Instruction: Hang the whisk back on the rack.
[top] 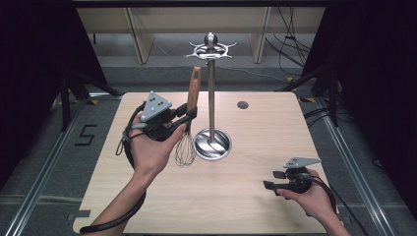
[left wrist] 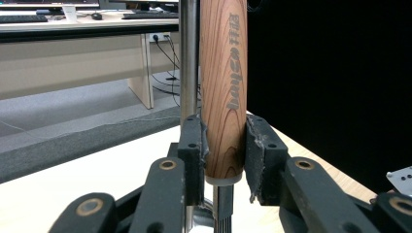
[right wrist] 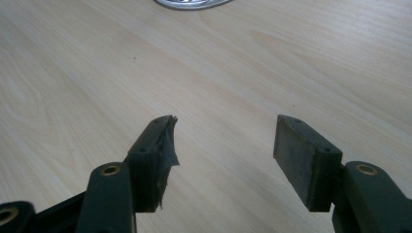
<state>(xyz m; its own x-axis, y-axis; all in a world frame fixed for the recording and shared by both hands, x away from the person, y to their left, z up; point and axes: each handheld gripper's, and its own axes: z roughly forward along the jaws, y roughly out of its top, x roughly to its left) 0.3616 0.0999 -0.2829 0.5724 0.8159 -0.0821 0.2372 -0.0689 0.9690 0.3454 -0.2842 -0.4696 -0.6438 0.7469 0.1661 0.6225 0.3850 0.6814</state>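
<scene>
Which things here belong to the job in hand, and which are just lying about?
In the job:
- whisk, clamped in the left hand-held gripper
- hook stand, likely

Just there:
- right hand-held gripper, open, idle
- table
- floor cables

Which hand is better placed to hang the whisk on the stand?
Left. The left gripper already clamps the whisk's wooden handle beside the stand's pole; the right gripper sits open, near the table's front.

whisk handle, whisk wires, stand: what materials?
Whisk handle: wood, likely cedar-like, reddish with visible grain and dark printed lettering, matte. Whisk wires: thin metal, probably steel, dull grey loops. Utensil stand: polished metal, likely stainless; the pole and dish base give mirror-like reflections. The left gripper clamps the handle.
</scene>
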